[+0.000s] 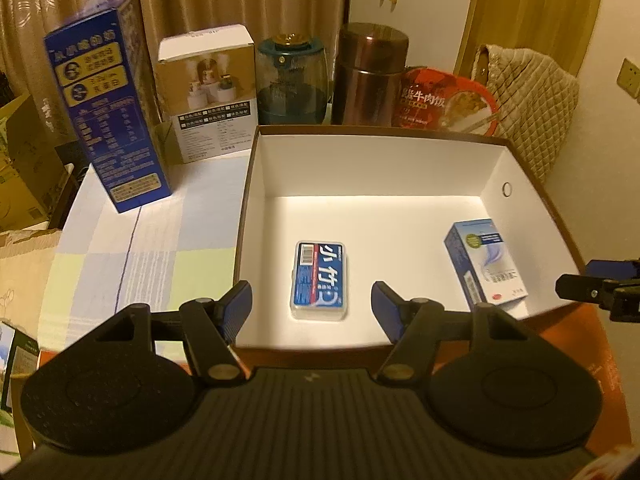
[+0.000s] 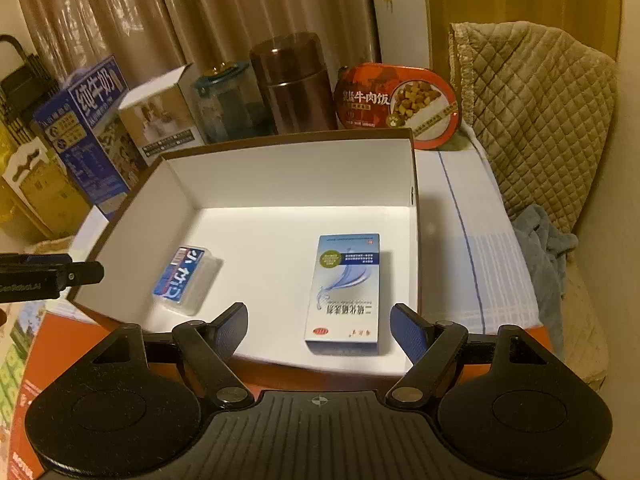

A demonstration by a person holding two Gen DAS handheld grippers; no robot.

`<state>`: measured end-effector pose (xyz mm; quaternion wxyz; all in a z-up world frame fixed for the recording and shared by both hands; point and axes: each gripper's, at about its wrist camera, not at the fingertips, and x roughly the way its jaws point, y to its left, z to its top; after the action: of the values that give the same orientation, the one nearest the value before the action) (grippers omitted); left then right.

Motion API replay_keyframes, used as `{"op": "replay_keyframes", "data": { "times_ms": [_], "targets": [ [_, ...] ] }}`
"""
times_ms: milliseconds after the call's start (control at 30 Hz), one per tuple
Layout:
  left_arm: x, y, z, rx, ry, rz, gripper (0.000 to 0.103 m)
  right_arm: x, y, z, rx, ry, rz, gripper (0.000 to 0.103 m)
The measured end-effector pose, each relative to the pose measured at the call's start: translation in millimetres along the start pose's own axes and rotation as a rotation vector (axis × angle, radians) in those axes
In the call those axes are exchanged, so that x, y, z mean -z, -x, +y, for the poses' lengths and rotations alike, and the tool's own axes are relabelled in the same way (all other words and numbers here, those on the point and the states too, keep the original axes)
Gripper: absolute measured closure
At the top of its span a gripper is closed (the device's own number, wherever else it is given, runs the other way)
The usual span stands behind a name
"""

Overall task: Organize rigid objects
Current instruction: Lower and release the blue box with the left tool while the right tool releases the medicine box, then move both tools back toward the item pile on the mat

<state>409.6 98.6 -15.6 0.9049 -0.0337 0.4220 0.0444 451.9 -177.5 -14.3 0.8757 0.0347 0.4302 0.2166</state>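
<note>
An open cardboard box point(image 1: 532, 200), brown outside and white inside, stands on the table. On its floor lie a small clear case with a blue label point(image 1: 320, 280) and a white-and-blue medicine carton point(image 1: 486, 266). My left gripper point(image 1: 312, 306) hovers open over the box's near edge, and the case shows beyond the gap between its fingers, untouched. My right gripper point(image 2: 320, 326) is open too, with the medicine carton point(image 2: 344, 292) lying flat on the floor between its blue pads, apart from both. Each gripper shows at the edge of the other's view: the right gripper point(image 1: 592, 288) and the left gripper point(image 2: 60, 276).
Behind the box stand a tall blue milk carton point(image 1: 108, 108), a white-and-tan carton point(image 1: 208, 92), a teal glass jar point(image 1: 292, 76), a brown canister point(image 1: 368, 76) and a red meal bowl point(image 1: 444, 100). A quilted cushion point(image 2: 536, 112) sits at the right. An orange carton point(image 2: 80, 344) lies under the box's front.
</note>
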Motion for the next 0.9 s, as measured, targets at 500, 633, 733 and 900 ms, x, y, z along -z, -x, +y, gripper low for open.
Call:
{"op": "replay_keyframes", "data": {
  "times_ms": [500,633,733,900],
  "targets": [
    [56.7,62.7,1.5,0.002,0.054,-0.014,0.04,35.7,50.1,14.8,-0.039,-0.017,-0.03,0.028],
    [74.4,73.3,0.6,-0.005,0.063,-0.003,0.041,48.0,58.4,18.5,-0.04,-0.015,-0.029,0.028],
    [86.9,78.9,0.0,-0.013,0.068,0.006,0.041,56.2,64.1,20.3,-0.044,-0.016,-0.03,0.028],
    [105.4,86.6,0.5,-0.018,0.085,0.021,0.04,68.5,72.0,22.3,-0.043,-0.011,-0.026,0.028]
  ]
}}
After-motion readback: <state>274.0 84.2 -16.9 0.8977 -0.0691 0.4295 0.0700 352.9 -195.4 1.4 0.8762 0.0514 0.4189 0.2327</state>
